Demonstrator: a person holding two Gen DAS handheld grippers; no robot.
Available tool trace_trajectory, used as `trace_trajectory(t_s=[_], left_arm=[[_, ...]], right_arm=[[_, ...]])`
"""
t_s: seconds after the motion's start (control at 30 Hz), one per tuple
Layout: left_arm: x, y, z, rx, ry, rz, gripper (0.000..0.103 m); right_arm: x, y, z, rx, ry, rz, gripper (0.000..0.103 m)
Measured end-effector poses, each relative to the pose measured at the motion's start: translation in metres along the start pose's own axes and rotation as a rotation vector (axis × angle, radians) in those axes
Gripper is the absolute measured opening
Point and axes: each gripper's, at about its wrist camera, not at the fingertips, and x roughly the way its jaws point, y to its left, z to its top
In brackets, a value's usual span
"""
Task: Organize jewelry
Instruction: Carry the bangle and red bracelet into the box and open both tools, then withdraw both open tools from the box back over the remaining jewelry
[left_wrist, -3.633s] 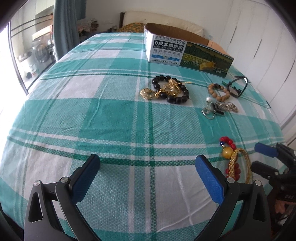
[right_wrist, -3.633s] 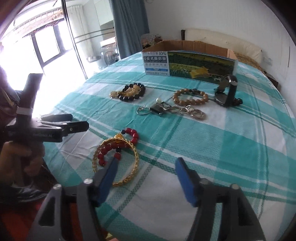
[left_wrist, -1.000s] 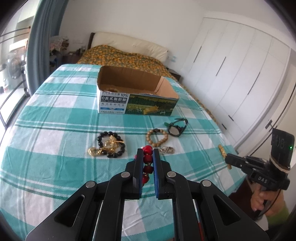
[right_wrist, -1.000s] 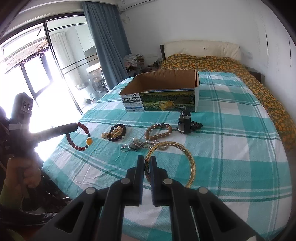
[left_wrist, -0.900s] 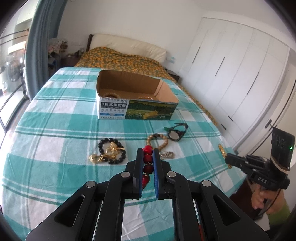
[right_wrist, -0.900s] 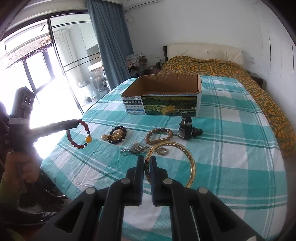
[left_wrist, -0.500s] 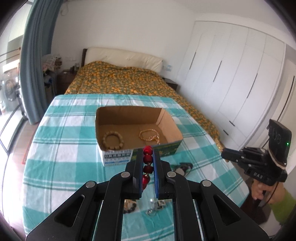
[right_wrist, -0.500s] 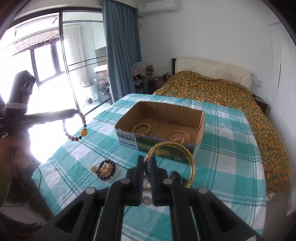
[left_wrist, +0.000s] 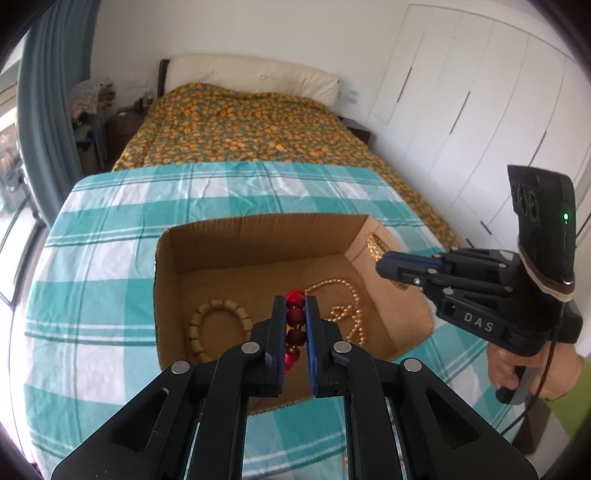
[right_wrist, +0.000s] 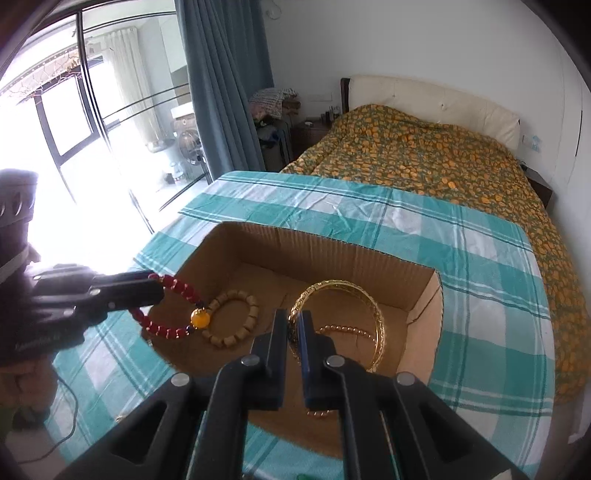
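Above the open cardboard box (left_wrist: 258, 236), the left gripper (left_wrist: 295, 325) fingers clamp the red bead bracelet (right_wrist: 173, 310), while the right gripper (right_wrist: 293, 332) fingers clamp the gold bangle (right_wrist: 343, 295).

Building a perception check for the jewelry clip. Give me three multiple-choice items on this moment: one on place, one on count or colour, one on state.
1. Where does the red beaded bracelet with an amber bead hang?
A. over the open brown cardboard box
B. on the bed
C. flat on the teal checked tablecloth

2. How many pieces of jewelry already lie on the box floor?
A. none
B. two
C. five

3. What is the right claw doing?
A. standing wide open
B. clamped on the woven gold bangle
C. gripping the box wall

Answers:
1 A: the left claw holds the bracelet over the box's near left corner.
2 B: a tan wooden bead bracelet and a thin gold bead chain lie inside.
3 B: the bangle's rim sits pinched between the shut blue pads.
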Motion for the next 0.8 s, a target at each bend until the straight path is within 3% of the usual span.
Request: trace_trajectory(t_s=[0.23, 0.3, 0.33, 0.37, 0.43, 0.57, 0.63, 0.73, 0.8], left_arm=[[0.041, 0.009, -0.008, -0.005, 0.058, 0.058, 0.009], [0.042, 0.013, -0.009, -0.015, 0.064, 0.087, 0.023], [0.039, 0.014, -0.012, -0.021, 0.057, 0.095, 0.041], [0.031, 0.015, -0.015, -0.023, 0.042, 0.099, 0.053], [0.015, 0.014, -0.022, -0.010, 0.015, 0.110, 0.065], [-0.024, 0.008, -0.046, 0.035, -0.007, 0.127, 0.076], [-0.047, 0.004, -0.067, 0.062, -0.014, 0.127, 0.081], [-0.081, -0.001, -0.111, 0.098, -0.024, 0.136, 0.090], [-0.099, -0.001, -0.149, 0.097, -0.023, 0.144, 0.094]], right_arm=[[0.067, 0.004, 0.013, -0.035, 0.059, -0.093, 0.010], [0.070, 0.003, 0.014, -0.015, 0.055, -0.094, 0.027], [0.067, 0.001, 0.014, 0.003, 0.036, -0.092, 0.028], [0.059, 0.001, 0.013, 0.020, 0.009, -0.088, 0.029], [0.038, 0.000, 0.008, 0.042, -0.044, -0.074, 0.030], [-0.015, 0.009, -0.015, 0.029, -0.125, -0.087, 0.047], [-0.047, 0.017, -0.036, 0.015, -0.162, -0.098, 0.050], [-0.091, 0.029, -0.079, 0.008, -0.193, -0.112, 0.054], [-0.118, 0.032, -0.121, 0.028, -0.208, -0.123, 0.065]])
